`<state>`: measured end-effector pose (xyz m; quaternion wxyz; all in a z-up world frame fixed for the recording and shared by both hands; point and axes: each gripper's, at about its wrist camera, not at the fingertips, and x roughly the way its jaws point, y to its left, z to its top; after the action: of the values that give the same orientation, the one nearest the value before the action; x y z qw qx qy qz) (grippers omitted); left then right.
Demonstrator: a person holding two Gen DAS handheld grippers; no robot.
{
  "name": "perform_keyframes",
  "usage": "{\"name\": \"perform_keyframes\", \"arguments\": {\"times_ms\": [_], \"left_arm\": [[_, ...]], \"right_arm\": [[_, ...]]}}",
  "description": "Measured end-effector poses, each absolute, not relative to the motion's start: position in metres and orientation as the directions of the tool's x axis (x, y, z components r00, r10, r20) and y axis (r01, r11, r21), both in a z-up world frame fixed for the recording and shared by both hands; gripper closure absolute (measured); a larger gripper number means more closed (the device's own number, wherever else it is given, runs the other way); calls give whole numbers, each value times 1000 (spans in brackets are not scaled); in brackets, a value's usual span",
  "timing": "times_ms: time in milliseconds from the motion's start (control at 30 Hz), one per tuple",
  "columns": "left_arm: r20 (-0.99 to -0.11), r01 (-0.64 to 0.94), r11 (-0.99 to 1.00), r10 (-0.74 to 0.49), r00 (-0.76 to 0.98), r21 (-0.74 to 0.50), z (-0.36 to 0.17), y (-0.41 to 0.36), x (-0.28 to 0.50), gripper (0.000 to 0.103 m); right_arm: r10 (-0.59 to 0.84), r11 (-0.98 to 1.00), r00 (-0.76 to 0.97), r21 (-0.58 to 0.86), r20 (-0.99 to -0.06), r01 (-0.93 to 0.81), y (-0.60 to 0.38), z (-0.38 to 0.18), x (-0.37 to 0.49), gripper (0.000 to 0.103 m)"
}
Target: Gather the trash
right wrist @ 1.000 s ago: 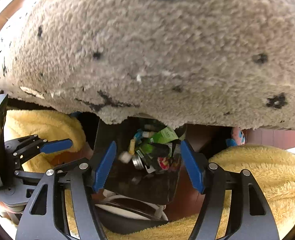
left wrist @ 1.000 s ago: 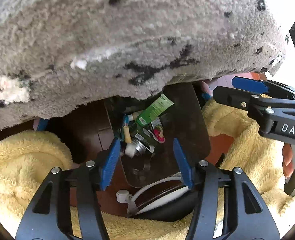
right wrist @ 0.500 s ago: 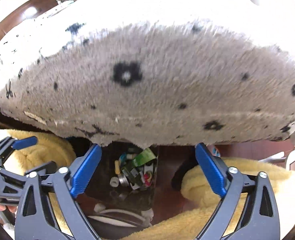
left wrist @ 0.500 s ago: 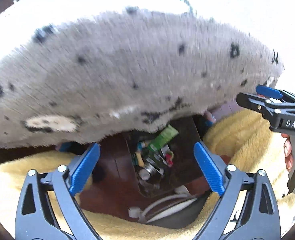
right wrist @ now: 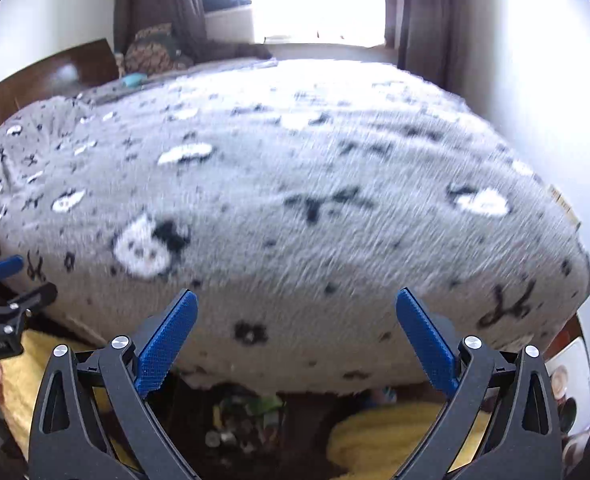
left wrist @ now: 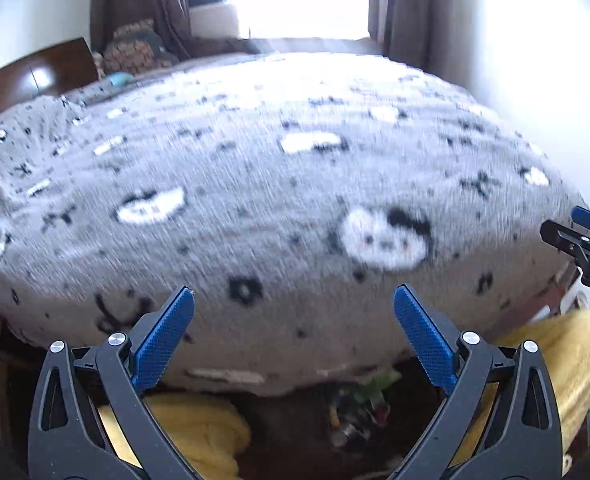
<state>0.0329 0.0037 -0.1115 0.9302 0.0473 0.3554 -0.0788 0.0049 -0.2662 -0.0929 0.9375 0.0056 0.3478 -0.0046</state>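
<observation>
Grey blanket [left wrist: 295, 200] overhangs, half-hiding trash pile [right wrist: 243, 420] | yellow towel [right wrist: 395, 428] beside it | left gripper [left wrist: 293, 336], right gripper [right wrist: 296, 338]: just sprung wide, empty

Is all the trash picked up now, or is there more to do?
Some looks collected: a trash pile sits on a dark sheet on the floor below the bed. Left gripper and right gripper have just opened, empty. No stray trash visible; the pile itself remains.

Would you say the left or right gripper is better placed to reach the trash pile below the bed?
Marginally right: both the right gripper and left gripper are open and empty, but the trash pile shows less hidden there.
</observation>
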Motion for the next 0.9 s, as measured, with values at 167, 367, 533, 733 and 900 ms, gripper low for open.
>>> {"name": "perform_keyframes", "arguments": {"times_ms": [167, 367, 533, 733, 900], "left_arm": [[-556, 137, 989, -87, 827, 48, -60, 10, 38, 8], [-412, 111, 992, -76, 908, 62, -8, 10, 37, 8], [-334, 105, 993, -84, 939, 46, 25, 9, 32, 8], [-290, 114, 993, -98, 952, 38, 42, 7, 31, 8], [-280, 118, 992, -100, 955, 49, 46, 4, 34, 8]], "right_arm": [[-36, 999, 836, -9, -547, 37, -271, -46, 7, 3], [-28, 999, 909, 11, -417, 35, -276, 0, 8, 3], [-19, 999, 938, 32, -347, 32, -273, 28, 6, 3], [-29, 999, 956, 35, -292, 41, -270, 48, 4, 3], [-35, 998, 959, 31, -282, 46, -268, 54, 5, 3]]}}
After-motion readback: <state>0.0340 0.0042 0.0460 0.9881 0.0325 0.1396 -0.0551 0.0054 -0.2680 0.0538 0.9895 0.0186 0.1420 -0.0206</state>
